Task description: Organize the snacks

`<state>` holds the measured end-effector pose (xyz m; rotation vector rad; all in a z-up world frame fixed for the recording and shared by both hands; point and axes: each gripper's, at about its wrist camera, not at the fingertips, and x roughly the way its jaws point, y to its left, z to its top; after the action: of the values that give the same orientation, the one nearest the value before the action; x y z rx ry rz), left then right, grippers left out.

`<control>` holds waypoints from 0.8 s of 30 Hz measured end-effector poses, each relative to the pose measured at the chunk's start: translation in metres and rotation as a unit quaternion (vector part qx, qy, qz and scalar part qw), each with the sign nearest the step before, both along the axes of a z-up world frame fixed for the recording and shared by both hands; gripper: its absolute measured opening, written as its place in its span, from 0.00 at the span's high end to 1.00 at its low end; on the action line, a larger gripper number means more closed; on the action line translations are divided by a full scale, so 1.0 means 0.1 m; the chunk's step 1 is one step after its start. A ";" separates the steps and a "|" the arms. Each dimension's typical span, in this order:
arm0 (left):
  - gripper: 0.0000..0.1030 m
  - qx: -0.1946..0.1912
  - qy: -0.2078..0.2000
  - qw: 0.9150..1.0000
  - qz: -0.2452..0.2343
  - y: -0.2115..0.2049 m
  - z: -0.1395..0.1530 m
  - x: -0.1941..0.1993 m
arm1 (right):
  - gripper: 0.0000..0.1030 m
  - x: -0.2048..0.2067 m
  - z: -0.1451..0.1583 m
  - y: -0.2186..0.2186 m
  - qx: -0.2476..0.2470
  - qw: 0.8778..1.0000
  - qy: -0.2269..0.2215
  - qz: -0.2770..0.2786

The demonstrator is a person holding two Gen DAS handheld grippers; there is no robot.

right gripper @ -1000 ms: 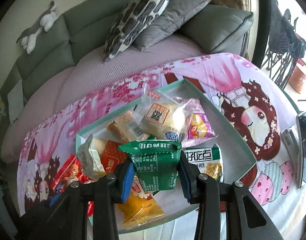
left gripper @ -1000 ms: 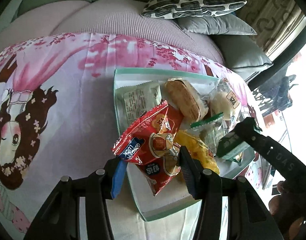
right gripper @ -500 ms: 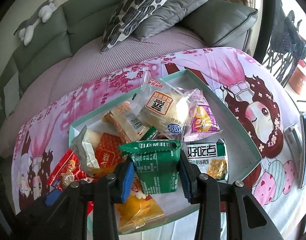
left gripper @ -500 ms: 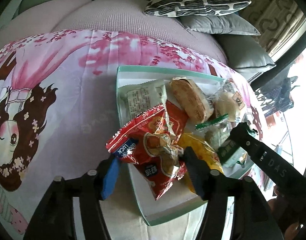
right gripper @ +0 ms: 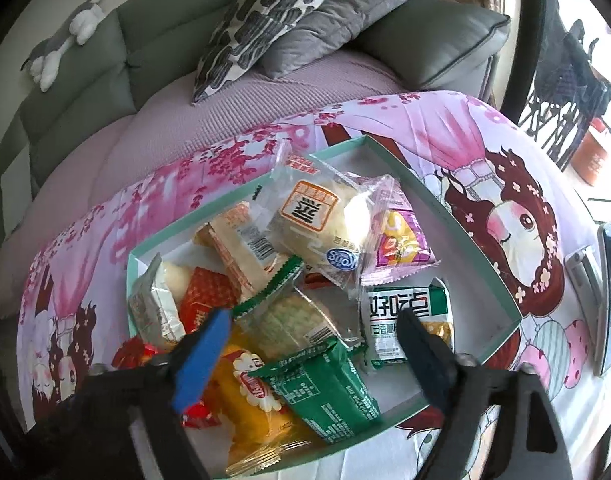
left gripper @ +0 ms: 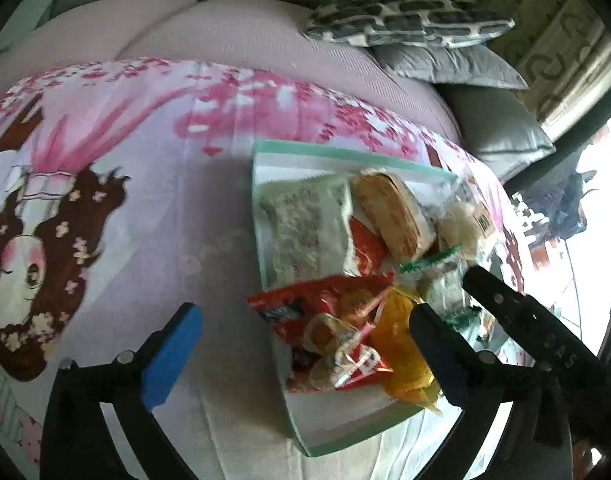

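Two packets have just been let go. The left gripper [left gripper: 305, 354], clenched on the red packet [left gripper: 329, 332] a second ago, is opening; the packet lies across the tray's [left gripper: 345, 152] near-left rim. The right gripper [right gripper: 311, 354] is opening too, its green packet [right gripper: 325, 392] dropped in the tray's near end. Both placements are judged complete; the fingers [left gripper: 171, 356] are released.
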<state>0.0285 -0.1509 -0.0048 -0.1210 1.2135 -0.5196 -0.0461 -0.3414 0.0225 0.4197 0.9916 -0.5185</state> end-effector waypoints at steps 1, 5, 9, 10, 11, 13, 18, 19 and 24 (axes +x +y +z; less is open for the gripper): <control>0.00 0.008 -0.005 1.000 0.007 0.03 0.01 0.00 | 0.00 -0.01 0.00 -0.01 -0.001 1.000 0.000 -0.002; 0.00 0.041 -0.024 0.998 0.040 0.17 0.03 0.00 | 0.00 -0.04 0.03 0.00 -0.012 1.000 -0.003 -0.005; 0.00 0.059 -0.039 0.996 0.062 0.32 0.07 -0.02 | 0.00 -0.05 0.06 0.05 -0.017 1.000 -0.005 -0.001; 0.00 0.070 -0.048 0.994 0.067 0.35 0.09 -0.03 | 0.00 -0.06 0.07 0.07 -0.018 1.000 -0.006 0.001; 0.00 0.084 -0.057 0.992 0.071 0.37 0.10 -0.04 | 0.00 -0.07 0.08 0.10 -0.019 1.000 -0.007 0.005; 0.00 0.113 -0.077 0.987 0.085 0.43 0.13 -0.07 | 0.00 -0.08 0.11 0.18 -0.024 1.000 -0.010 0.017; 0.00 0.120 -0.083 0.983 0.111 0.63 0.17 -0.14 | 0.00 -0.18 0.10 0.40 -0.033 0.998 -0.004 0.051; 0.00 0.119 -0.080 0.983 0.112 0.66 0.17 -0.15 | 0.00 -0.20 0.10 0.42 -0.035 0.998 -0.003 0.052; 0.00 0.144 -0.080 0.980 0.111 0.71 0.18 -0.28 | 0.00 -0.32 0.11 0.56 -0.035 0.997 -0.006 0.062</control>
<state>0.0010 -0.0798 0.0133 0.0312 1.0897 -0.1522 -0.0781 -0.2852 0.0332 0.2963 0.9782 -0.4358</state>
